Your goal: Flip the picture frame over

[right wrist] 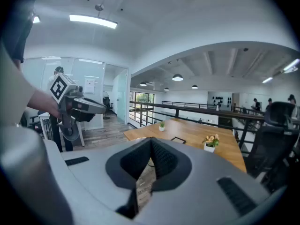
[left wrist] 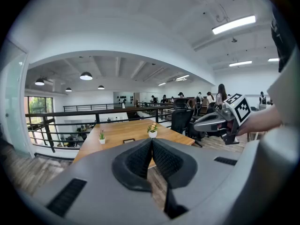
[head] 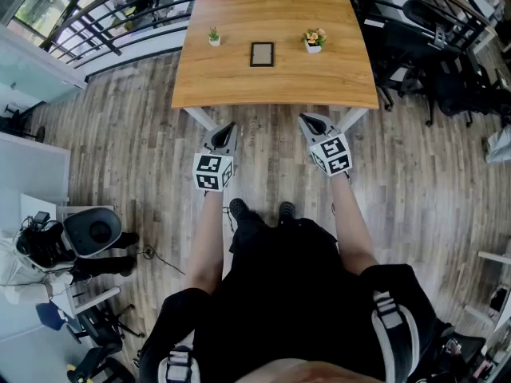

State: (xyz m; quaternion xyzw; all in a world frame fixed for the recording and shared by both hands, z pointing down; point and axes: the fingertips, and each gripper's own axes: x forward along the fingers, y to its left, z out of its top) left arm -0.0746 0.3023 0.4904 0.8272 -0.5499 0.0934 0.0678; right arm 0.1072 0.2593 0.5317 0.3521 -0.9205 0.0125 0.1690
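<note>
The frame (head: 262, 54) appears to lie flat at mid-surface (head: 239, 86), between a green plant (head: 214, 36) and a flower pot (head: 314, 40), touching neither. The left claw (head: 227, 128) and right claw (head: 306, 121) are each closed tight and empty. Both are held over the floor (head: 144, 142) near the surface's front edge, well apart from the frame.

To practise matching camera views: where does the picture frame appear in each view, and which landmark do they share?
Head view: picture frame top centre, on the table.
Left gripper view: picture frame slightly left of centre, below the middle.
Right gripper view: picture frame slightly right of centre, below the middle.
Shared landmark: flower pot, right of it everywhere.
</note>
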